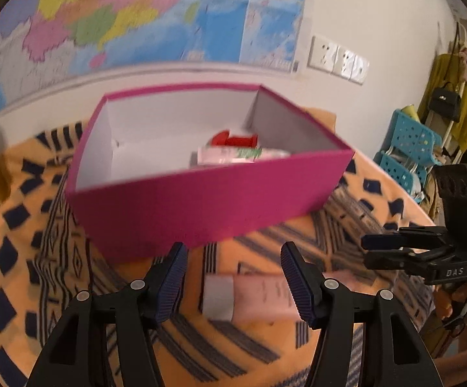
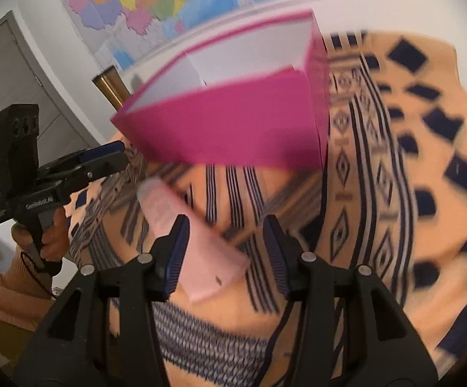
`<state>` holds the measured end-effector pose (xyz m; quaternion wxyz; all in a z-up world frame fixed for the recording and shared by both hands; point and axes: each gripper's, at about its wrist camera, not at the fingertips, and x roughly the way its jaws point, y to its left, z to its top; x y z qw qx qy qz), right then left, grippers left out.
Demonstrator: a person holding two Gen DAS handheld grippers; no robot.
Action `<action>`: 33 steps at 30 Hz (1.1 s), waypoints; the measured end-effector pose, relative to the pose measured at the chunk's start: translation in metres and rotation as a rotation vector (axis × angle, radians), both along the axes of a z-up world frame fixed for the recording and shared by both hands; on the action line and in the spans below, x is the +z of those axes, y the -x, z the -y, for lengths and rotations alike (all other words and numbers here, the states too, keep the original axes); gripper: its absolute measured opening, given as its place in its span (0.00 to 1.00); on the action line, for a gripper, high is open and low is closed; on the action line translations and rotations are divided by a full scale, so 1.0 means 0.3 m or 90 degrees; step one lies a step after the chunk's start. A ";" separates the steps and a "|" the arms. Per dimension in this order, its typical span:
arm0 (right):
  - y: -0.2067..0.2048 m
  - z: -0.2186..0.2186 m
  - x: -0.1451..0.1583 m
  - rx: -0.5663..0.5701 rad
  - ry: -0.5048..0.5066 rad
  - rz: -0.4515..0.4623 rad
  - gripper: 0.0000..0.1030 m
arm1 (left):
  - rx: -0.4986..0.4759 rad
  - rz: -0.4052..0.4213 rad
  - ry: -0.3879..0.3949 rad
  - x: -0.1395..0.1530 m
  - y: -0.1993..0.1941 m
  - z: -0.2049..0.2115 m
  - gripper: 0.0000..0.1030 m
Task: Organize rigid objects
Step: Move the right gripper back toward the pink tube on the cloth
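Note:
A magenta box with a white inside stands open on the patterned cloth; it also shows in the right wrist view. Inside lie a red item and a pink-and-green tube. A pale pink tube with a grey cap lies on the cloth in front of the box, and shows in the right wrist view. My left gripper is open just above it, empty. My right gripper is open over the tube's flat end, empty.
An orange cloth with dark blue patterns covers the table. A brass cup stands behind the box. Blue perforated baskets and a coat rack stand off to the right. A map hangs on the wall.

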<state>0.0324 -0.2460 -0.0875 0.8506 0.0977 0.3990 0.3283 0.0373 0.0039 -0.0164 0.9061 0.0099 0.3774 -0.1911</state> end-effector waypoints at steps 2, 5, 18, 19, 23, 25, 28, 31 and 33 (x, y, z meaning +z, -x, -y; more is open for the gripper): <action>0.012 0.008 -0.023 -0.003 -0.002 -0.014 0.48 | 0.003 -0.010 -0.005 -0.022 0.007 -0.001 0.60; 0.024 0.010 -0.041 -0.001 -0.002 -0.028 0.48 | 0.002 -0.029 0.001 -0.053 0.016 -0.004 0.60; 0.071 -0.019 -0.074 0.009 0.002 -0.051 0.48 | -0.001 -0.066 0.009 -0.114 0.019 0.004 0.60; 0.070 -0.019 -0.078 0.008 0.002 -0.054 0.48 | -0.001 -0.068 0.009 -0.117 0.019 0.004 0.60; 0.065 -0.026 -0.092 0.003 -0.003 -0.065 0.48 | -0.001 -0.075 0.014 -0.128 0.016 -0.003 0.59; 0.065 -0.030 -0.092 0.003 -0.007 -0.065 0.48 | -0.003 -0.081 0.018 -0.133 0.014 -0.007 0.59; 0.062 -0.034 -0.093 0.002 -0.015 -0.067 0.48 | -0.006 -0.089 0.024 -0.142 0.011 -0.010 0.59; 0.057 -0.037 -0.096 -0.003 -0.022 -0.069 0.48 | -0.007 -0.094 0.031 -0.144 0.005 -0.016 0.57; 0.052 -0.033 -0.096 -0.005 -0.033 -0.075 0.49 | -0.011 -0.093 0.033 -0.141 0.006 -0.015 0.55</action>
